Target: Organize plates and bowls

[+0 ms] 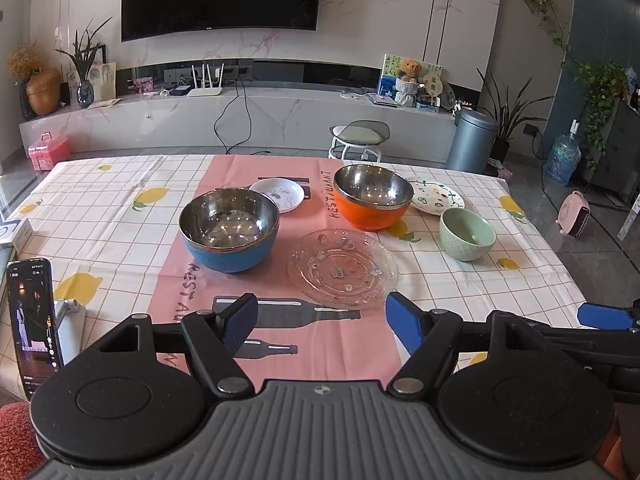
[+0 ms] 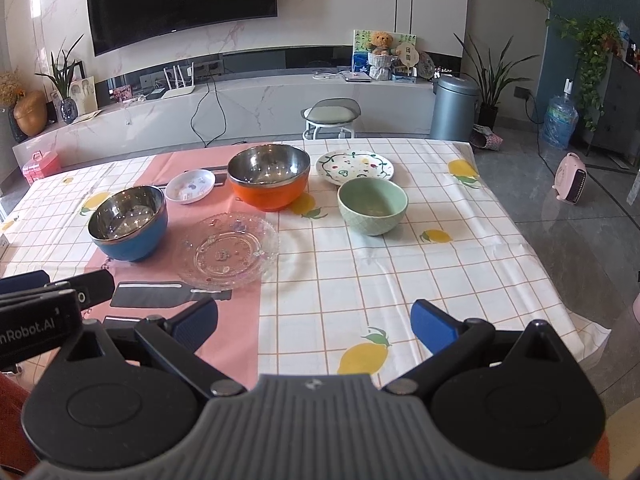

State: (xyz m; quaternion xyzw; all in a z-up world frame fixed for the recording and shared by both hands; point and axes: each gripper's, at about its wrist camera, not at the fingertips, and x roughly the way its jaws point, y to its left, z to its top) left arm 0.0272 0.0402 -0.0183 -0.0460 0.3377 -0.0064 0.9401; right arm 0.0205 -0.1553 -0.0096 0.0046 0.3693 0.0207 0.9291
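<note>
On the table stand a blue steel bowl [image 1: 229, 229] [image 2: 128, 222], an orange steel bowl [image 1: 373, 196] [image 2: 269, 176] and a green ceramic bowl [image 1: 467, 233] [image 2: 372, 207]. A clear glass plate [image 1: 343, 267] [image 2: 228, 250] lies in front of them. A small white plate [image 1: 277, 195] [image 2: 191, 186] and a patterned white plate [image 1: 436, 196] [image 2: 354, 165] lie behind. My left gripper [image 1: 322, 314] is open and empty, just short of the glass plate. My right gripper [image 2: 314, 322] is open and empty over the near tablecloth.
A phone on a stand [image 1: 34, 320] is at the table's left front. A box [image 1: 14, 234] sits at the left edge. The table's right edge drops to the floor with a pink heater [image 2: 570, 178]. A stool [image 1: 360, 138] stands beyond the far edge.
</note>
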